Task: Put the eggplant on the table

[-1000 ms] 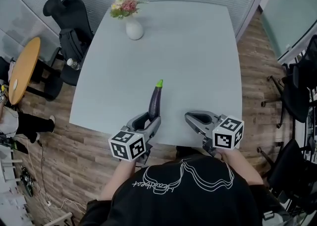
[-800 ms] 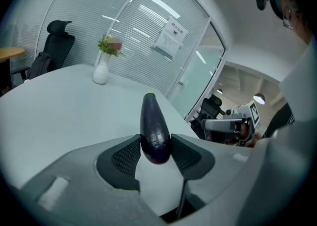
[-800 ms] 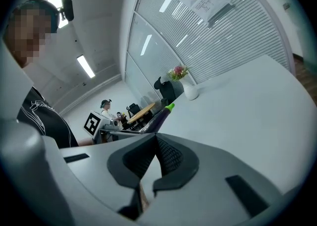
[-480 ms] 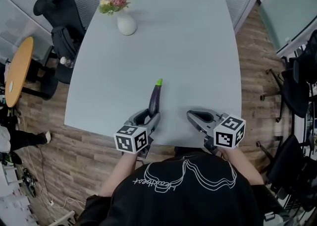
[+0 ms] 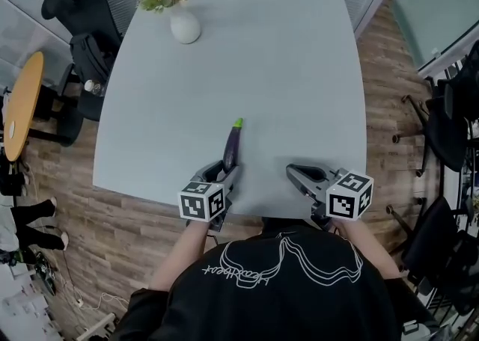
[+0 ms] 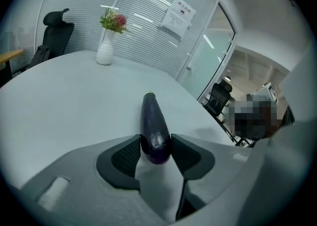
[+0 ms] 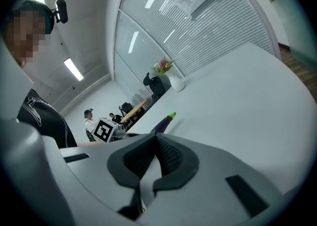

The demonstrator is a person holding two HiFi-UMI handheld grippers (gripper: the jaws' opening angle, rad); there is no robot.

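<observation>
The left gripper (image 5: 224, 170) is tilting forward and down near the front edge of the pale grey, round-cornered worktop (image 5: 284, 70), with its marker cube lying towards the person. In the left gripper view, its jaws are clamping the blunt end of the long, dark purple eggplant (image 6: 154, 126) from both sides. The eggplant (image 5: 232, 146) is pointing away from the person, with its green tip leading. It is lying low over the front part of the worktop, but whether it is touching the surface cannot be told.

The right gripper (image 5: 294, 170) is sitting level with the left one, well apart from it on the right, and pointing inward across the same front edge. In the right gripper view, the right gripper (image 7: 155, 141) is showing its jaws together at the tips, with nothing between them.

Beyond the eggplant's tip, the worktop is stretching bare to the far side. A white round vase of flowers (image 5: 185, 27) is standing in the far left corner, well apart from both grippers. A black office chair (image 5: 75, 10) is standing off that corner on the brown plank floor (image 5: 135, 235).
</observation>
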